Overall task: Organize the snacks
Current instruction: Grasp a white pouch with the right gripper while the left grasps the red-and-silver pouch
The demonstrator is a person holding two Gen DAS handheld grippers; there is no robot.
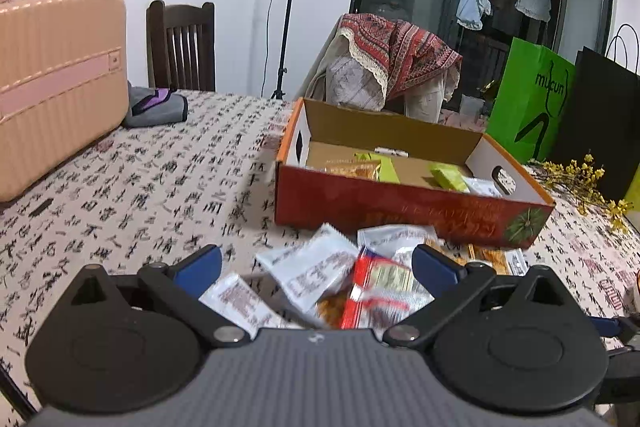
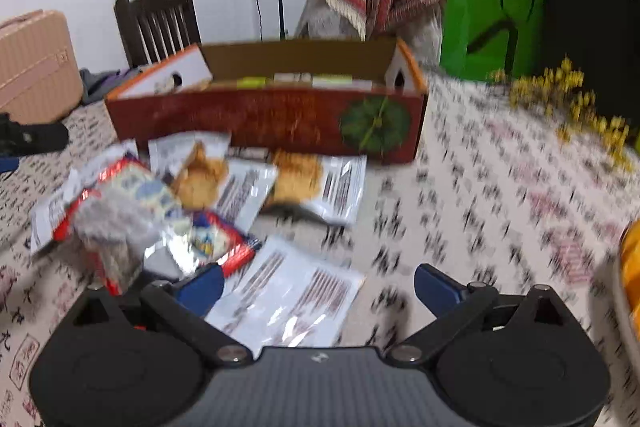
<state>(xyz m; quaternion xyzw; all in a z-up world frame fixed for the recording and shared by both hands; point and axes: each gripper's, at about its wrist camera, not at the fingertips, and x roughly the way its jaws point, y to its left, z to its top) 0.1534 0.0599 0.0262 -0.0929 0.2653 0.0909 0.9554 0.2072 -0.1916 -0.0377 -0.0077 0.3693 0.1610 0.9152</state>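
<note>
Cardboard box [image 1: 400,203] wall hides contents; snack packets [image 2: 240,187] blurred, possibly crackers.

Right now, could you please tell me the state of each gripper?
Left gripper: jaws open, holding nothing, above the snack packets.
Right gripper: jaws open, holding nothing.

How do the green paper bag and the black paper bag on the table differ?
The green bag carries dark printed lettering, while the black bag shows no print. In the left wrist view the green bag stands left of the black bag, nearer the cardboard box. Both stand upright at the table's far edge.
</note>
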